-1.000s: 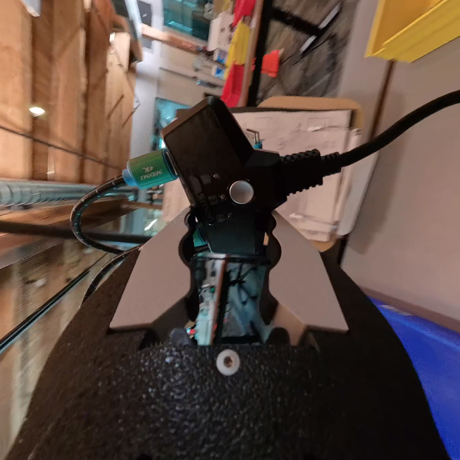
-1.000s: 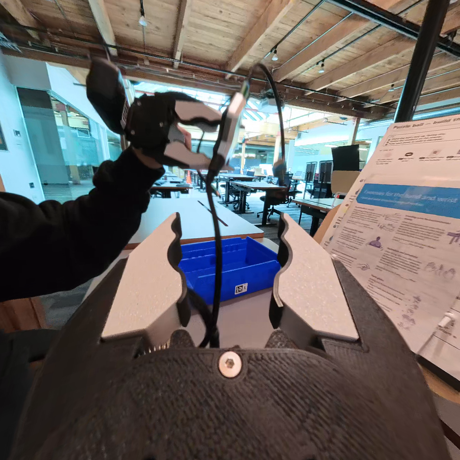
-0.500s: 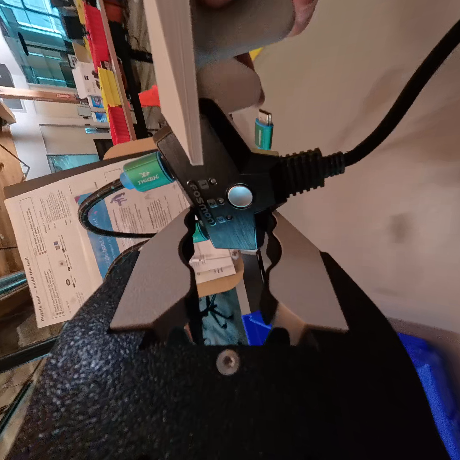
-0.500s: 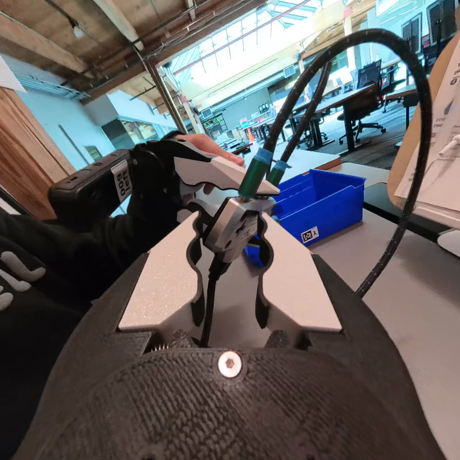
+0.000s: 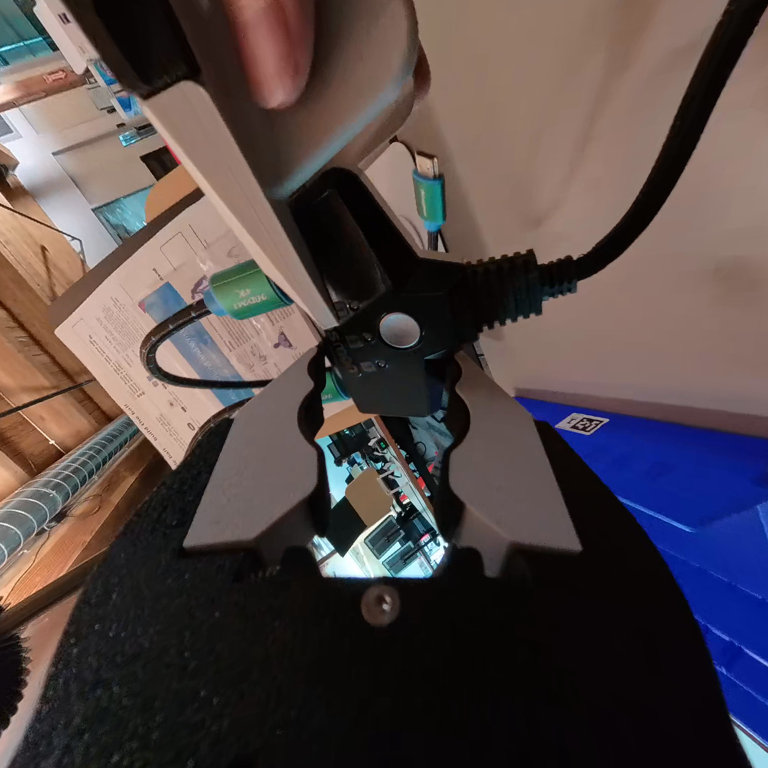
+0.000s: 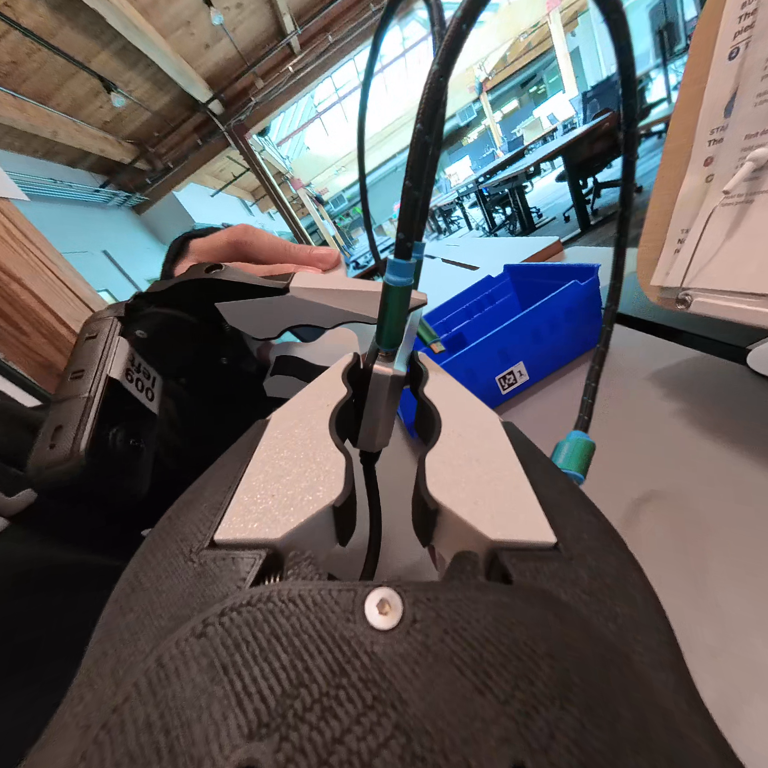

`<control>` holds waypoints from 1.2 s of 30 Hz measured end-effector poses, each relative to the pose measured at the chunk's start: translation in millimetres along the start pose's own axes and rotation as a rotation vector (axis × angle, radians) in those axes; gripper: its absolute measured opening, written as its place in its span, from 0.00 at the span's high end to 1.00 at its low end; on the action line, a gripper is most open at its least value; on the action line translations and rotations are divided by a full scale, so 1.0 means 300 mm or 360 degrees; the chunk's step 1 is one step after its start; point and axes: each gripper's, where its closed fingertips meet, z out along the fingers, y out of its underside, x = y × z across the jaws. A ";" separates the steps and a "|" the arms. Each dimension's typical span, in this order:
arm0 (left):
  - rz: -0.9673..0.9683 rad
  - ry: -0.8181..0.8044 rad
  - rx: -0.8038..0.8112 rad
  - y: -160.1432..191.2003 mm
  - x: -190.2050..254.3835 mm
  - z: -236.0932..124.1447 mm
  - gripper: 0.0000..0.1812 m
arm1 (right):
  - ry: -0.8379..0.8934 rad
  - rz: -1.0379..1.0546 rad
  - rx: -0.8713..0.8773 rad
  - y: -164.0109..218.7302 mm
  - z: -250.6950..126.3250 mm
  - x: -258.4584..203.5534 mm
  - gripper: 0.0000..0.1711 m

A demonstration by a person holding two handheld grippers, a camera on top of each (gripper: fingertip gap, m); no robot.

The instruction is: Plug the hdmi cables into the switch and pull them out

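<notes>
Switch body, a small black angular HDMI box (image 5: pixel 390 361) with a round silver button, sits pinched at its lower end between the left gripper (image 5: pixel 384 399) fingers. Two green metal HDMI plugs (image 5: pixel 245 295) enter its left side (a third green plug (image 5: pixel 429 195) hangs loose above it).

From the right wrist, the right gripper (image 6: pixel 384 399) clamps the same switch edge-on, beside a blue plastic bin (image 6: pixel 536 332). Plugging looks partly done; unplugging remains.
</notes>
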 end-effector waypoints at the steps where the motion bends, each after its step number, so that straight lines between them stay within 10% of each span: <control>1: -0.0031 -0.0003 0.0031 -0.002 -0.004 -0.004 0.70 | -0.0040 -0.0009 0.0014 -0.005 -0.002 -0.004 0.88; 17: -0.0552 -0.0432 0.0102 0.045 -0.029 -0.164 0.60 | -0.0069 0.0330 0.0492 -0.133 -0.086 0.058 0.89; 25: -0.2508 -0.0214 0.0929 -0.117 -0.052 -0.191 0.71 | -0.0012 0.0455 0.0894 -0.210 -0.152 0.091 0.89; 36: -0.2512 -0.0700 0.0808 -0.126 -0.063 -0.006 0.79 | -0.0035 0.0800 0.1014 -0.158 -0.092 0.079 0.89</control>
